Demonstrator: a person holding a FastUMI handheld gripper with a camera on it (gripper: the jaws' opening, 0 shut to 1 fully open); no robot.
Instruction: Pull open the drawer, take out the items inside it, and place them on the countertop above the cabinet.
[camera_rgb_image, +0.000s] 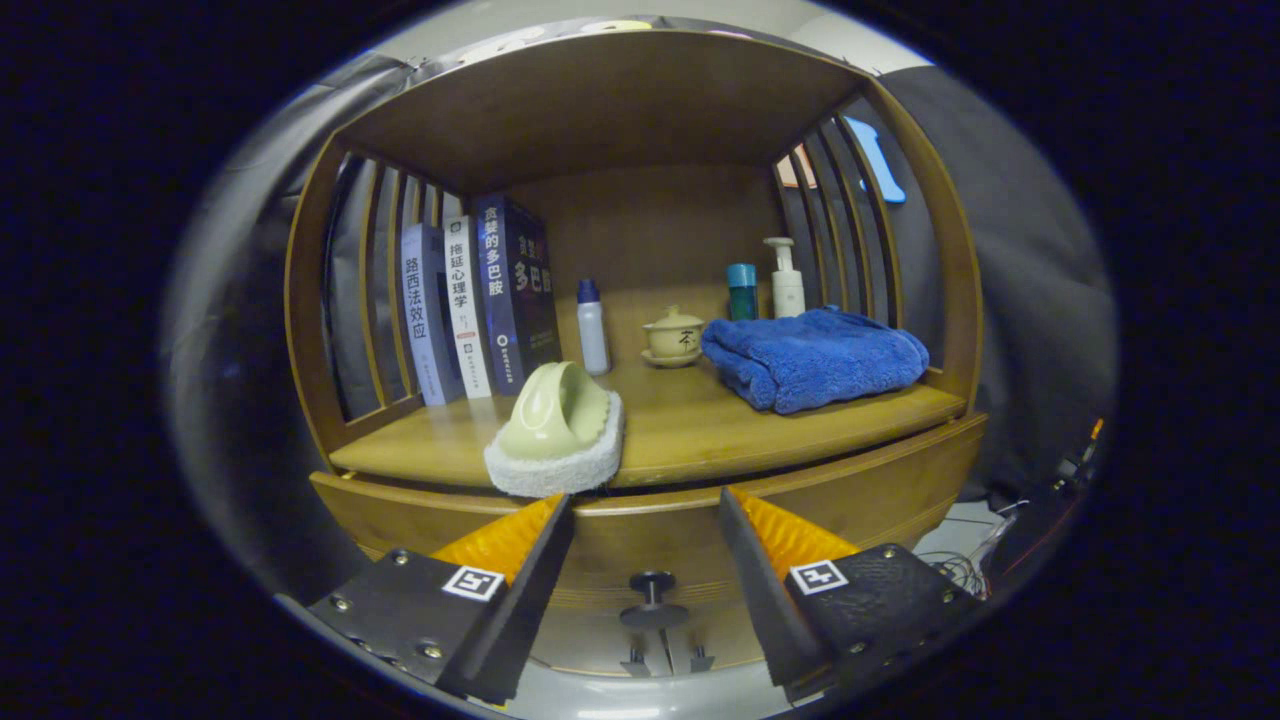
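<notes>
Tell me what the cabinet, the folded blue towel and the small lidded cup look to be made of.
Brown slatted cabinet: looks like wood or bamboo, satin finish, faint grain.
Folded blue towel: plush microfibre or terry, fuzzy nap.
Small cream lidded cup: probably glazed ceramic, smooth with a slight sheen.
The gripper is open, with the dark round drawer knob between its fingers.

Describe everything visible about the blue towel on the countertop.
The blue towel is a thick, fluffy cloth, folded into a soft stack. It lies flat on the wooden countertop, toward its slatted side, in front of a teal bottle and a white pump bottle, beside a small lidded cup. The gripper is open, its fingers well short of it.
</notes>
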